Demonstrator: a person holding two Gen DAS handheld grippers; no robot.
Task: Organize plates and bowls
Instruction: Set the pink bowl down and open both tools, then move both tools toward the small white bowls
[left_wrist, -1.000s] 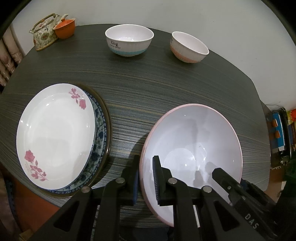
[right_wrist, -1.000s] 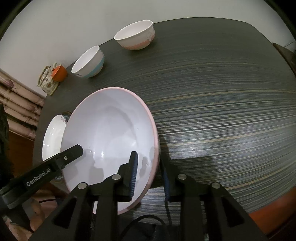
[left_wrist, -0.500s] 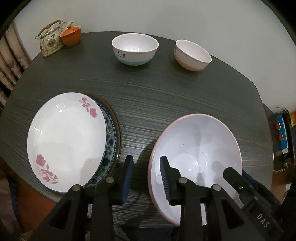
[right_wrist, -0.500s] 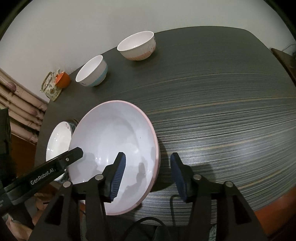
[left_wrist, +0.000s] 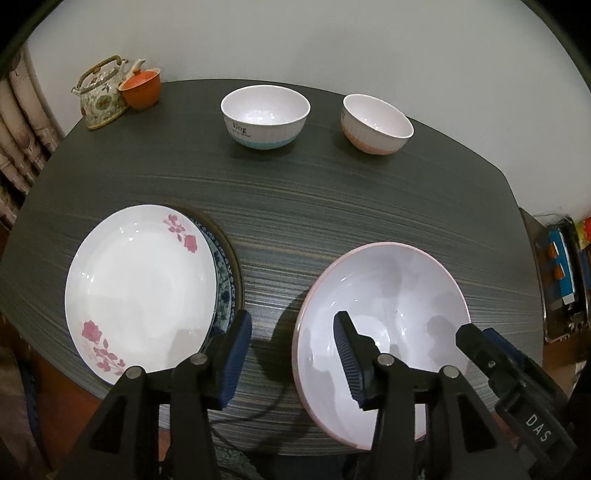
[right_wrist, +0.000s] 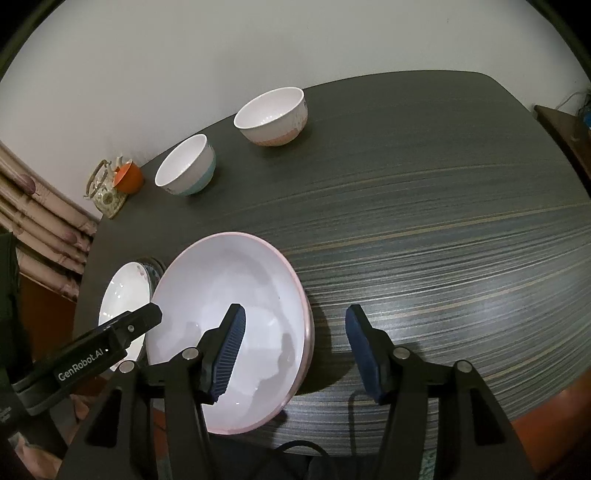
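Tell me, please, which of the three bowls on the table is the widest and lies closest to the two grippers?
The large pink-rimmed bowl, at the near table edge. The blue-based bowl and the pink-based bowl are small, deep, and stand by the far edge.

Left wrist cam: looks steeply down from near table (left_wrist: 332, 206) edge twd far wall, close over the big pink-rimmed bowl (left_wrist: 388, 295). Right wrist cam: same steep tilt, set further rt, facing left-ish across table. Both share bowl, two small bowls (right_wrist: 271, 116), plate stack (right_wrist: 122, 295), prob. teapot (right_wrist: 105, 188).
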